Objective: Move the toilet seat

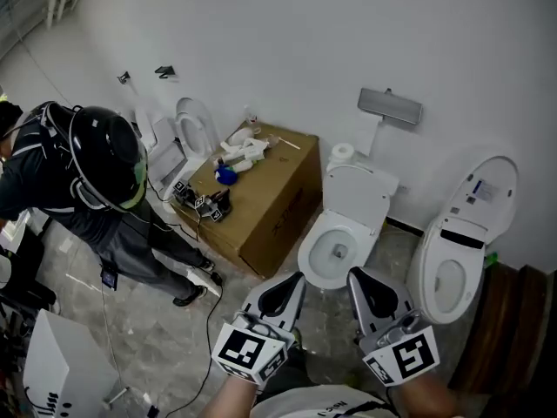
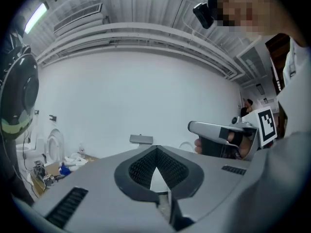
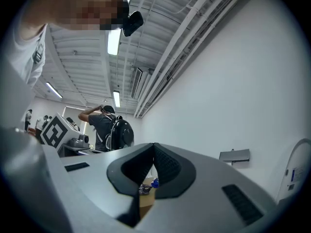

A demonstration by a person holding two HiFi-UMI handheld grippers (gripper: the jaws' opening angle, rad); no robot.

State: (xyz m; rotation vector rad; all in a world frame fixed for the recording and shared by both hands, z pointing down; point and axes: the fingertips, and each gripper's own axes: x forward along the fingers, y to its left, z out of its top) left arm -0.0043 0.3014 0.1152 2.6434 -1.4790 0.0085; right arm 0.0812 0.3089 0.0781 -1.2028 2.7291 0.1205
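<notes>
head view / left gripper (image 1: 294,279): fingers together, nothing between them, tips aimed at the toilet ahead.
head view / right gripper (image 1: 355,274): fingers together as well, empty, just beside the left pair.
head view / seat: white oval plastic toilet seat (image 1: 306,255) lies flat on the bowl of the white ceramic middle toilet (image 1: 361,181), ahead of and below both finger pairs, not touching either. The lid looks raised against the tank.
head view / flanks: brown cardboard box (image 1: 261,198) off to the left of the left fingers. A second white toilet with its lid up (image 1: 461,242) is to the right of the right fingers. A person in dark clothes with a black shell backpack (image 1: 104,159) is well apart, far left.
left gripper view / fingers: tips closed on each other, with only a small triangular gap lower down and white wall showing through it. The right gripper sits to their right, and the grey wall-mounted panel (image 2: 141,139) is just above the tips. Seat not made out here.
right gripper view / fingers: tips meet. The cardboard box shows through the gap beneath them, and the person with the backpack is beyond them to the left. Seat not in view.
progress: by my read nothing is done yet and the seat is untouched.
remaining: bring the fingers to the seat rim, open them, take the edge, move the seat.
</notes>
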